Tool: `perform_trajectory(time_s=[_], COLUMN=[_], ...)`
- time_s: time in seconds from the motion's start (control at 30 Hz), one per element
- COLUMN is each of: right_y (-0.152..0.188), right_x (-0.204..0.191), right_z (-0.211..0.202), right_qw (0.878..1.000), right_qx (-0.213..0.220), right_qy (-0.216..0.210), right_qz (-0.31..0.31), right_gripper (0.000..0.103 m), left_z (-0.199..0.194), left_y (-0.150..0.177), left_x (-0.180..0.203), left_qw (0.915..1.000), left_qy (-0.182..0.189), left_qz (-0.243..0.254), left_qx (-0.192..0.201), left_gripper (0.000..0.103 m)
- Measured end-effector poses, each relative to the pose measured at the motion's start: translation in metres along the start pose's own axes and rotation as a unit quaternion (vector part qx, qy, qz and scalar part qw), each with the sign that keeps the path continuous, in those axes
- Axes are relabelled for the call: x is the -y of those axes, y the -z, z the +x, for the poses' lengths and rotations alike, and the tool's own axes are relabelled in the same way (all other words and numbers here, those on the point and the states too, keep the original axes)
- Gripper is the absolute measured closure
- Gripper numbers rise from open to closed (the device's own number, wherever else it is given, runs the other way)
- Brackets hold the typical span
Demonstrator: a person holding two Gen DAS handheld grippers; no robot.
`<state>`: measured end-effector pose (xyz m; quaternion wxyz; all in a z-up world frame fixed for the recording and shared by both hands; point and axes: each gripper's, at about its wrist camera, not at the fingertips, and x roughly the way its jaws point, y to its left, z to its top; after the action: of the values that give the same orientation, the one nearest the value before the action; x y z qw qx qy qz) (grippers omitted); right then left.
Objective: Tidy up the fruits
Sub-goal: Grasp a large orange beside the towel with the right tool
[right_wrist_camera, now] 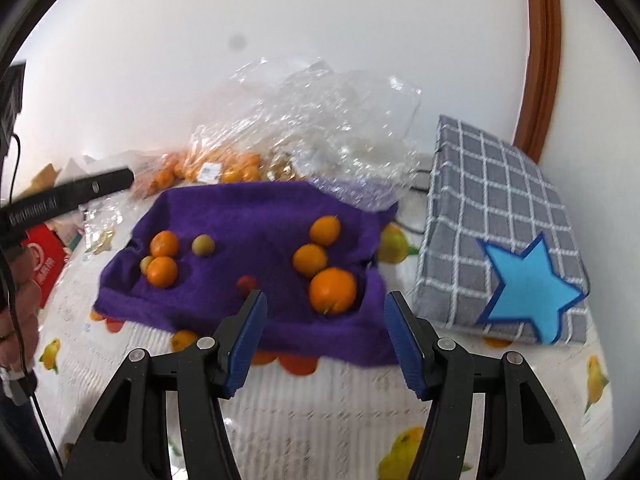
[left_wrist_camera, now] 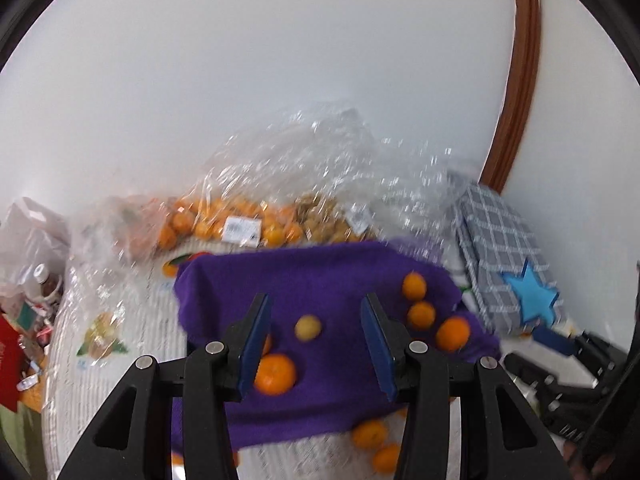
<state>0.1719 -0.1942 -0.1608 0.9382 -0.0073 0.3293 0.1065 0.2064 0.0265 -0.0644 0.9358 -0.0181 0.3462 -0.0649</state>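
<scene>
Loose fruit lies scattered on a purple towel (right_wrist_camera: 256,220) spread over a white fruit-printed table cover (right_wrist_camera: 320,408). On the towel's right side, three oranges sit close together: a large orange (right_wrist_camera: 333,291) nearest me, a middle orange (right_wrist_camera: 309,259) just behind it, and a far orange (right_wrist_camera: 325,230) behind that. On the left side are two more oranges (right_wrist_camera: 162,272), touching or nearly so, with a small yellow-green fruit (right_wrist_camera: 203,245) just beside them and a small red fruit (right_wrist_camera: 247,283) near the towel's middle. A few more oranges poke out from under the towel's near edge.

Neither claw holds anything. My left gripper (left_wrist_camera: 316,340) has its blue pads parted to a middling gap, empty, hovering above the towel; a small yellow fruit (left_wrist_camera: 308,328) shows between the pads, but farther off on the cloth, not gripped. My right gripper (right_wrist_camera: 326,334) stands somewhat wider, also empty, aimed down at the towel's near edge.

Behind the towel, clear plastic bags (right_wrist_camera: 320,120) hold many more oranges against the white wall. A grey checked cushion (right_wrist_camera: 500,208) with a blue star sits to the right.

I judge the step to be between picks: both claws free, approaching the fruit. Next I would choose one fruit, probably the large orange nearest the right gripper, lower the pads to either side of it, and close gently so it does not roll on the soft cloth.
</scene>
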Motion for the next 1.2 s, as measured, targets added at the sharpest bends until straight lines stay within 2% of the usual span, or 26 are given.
perform_trajectory(time_s=[0.3,0.5,0.73,0.97,1.03,1.07,1.2], right_y=[0.042,0.063,0.073,0.073,0.074,0.075,0.076], right_x=[-0.027,-0.043,-0.082,-0.100,-0.100,-0.098,-0.085], right_z=[-0.001,0.011,0.028,0.063,0.067,0.071,0.063], right_qw=[0.999,0.996,0.986,0.979,0.978,0.978,0.979], right_qx=[-0.003,-0.015,-0.026,-0.059,-0.054,-0.060,-0.047], right_qy=[-0.034,-0.070,-0.137,-0.136,-0.140,-0.141,-0.150], right_qz=[-0.037,-0.043,-0.087,-0.138,-0.146,-0.143,-0.126], right_gripper=[0.046,0.053,0.053,0.052,0.060,0.068,0.068], left_z=[0.005,0.001,-0.006,0.005,0.008,0.010,0.010], left_y=[0.082,0.121,0.134,0.135,0.135,0.135,0.138], left_x=[-0.044,-0.068,-0.085,-0.081,-0.082,-0.083,-0.082], left_qw=[0.9982,0.9952,0.9896,0.9909,0.9905,0.9901,0.9891], left_qy=[0.002,0.007,0.020,0.021,0.029,0.033,0.050], left_qz=[-0.055,-0.097,-0.139,-0.132,-0.134,-0.136,-0.138], left_qx=[-0.024,0.010,0.034,0.018,0.010,0.008,0.008], left_gripper=[0.058,0.058,0.054,0.054,0.054,0.054,0.054])
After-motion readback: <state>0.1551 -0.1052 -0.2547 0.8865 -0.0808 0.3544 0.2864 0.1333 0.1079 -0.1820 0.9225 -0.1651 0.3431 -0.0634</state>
